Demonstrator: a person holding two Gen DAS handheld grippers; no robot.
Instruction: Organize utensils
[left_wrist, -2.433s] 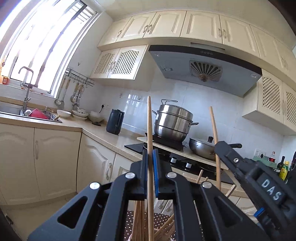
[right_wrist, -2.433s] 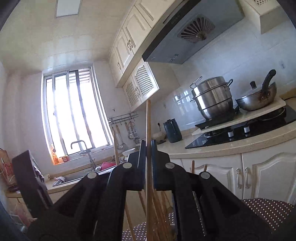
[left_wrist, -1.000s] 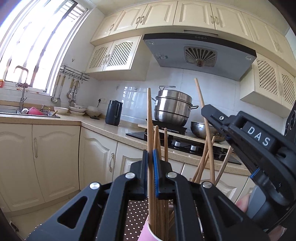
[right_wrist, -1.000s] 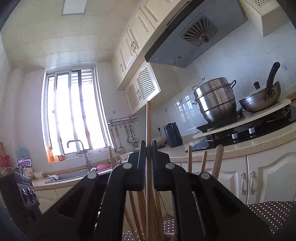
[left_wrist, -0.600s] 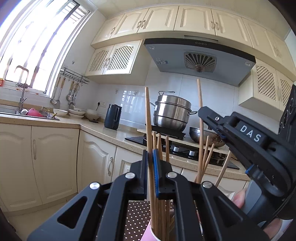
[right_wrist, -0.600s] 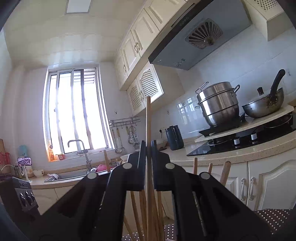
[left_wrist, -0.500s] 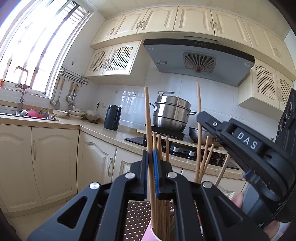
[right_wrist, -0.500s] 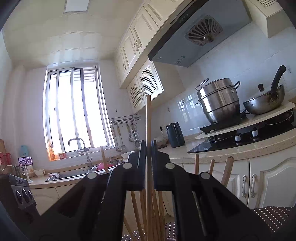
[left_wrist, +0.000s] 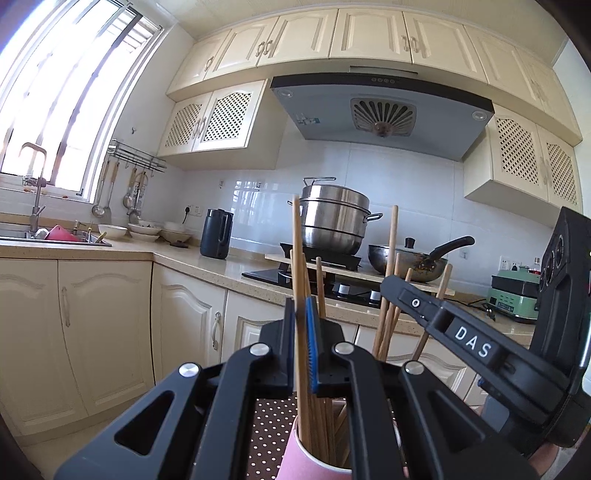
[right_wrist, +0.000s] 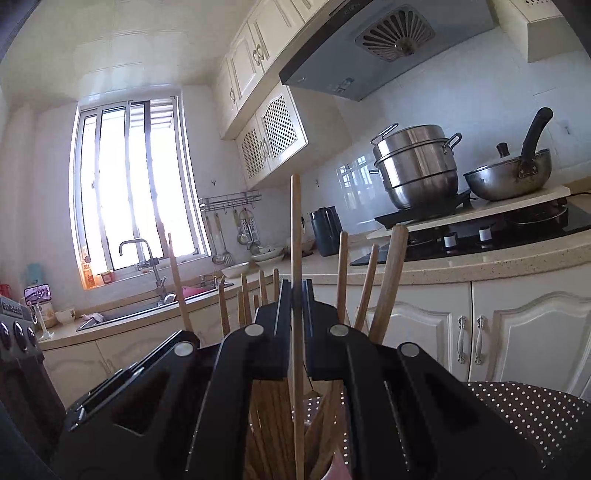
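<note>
Left wrist view: my left fingers (left_wrist: 302, 314) clamp one chopstick (left_wrist: 297, 258) at frame centre above the pink cup (left_wrist: 314, 463); my right fingers (right_wrist: 295, 295) pinch another stick (right_wrist: 296, 229)

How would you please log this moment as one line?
left claw: shut on chopstick | right claw: shut on chopstick | both upright, lower ends in pink cup | not released

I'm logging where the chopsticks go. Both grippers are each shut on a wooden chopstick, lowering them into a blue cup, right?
Not quite: the cup is pink, as the left wrist view shows. The left gripper and right gripper are each shut on a wooden chopstick.
</note>
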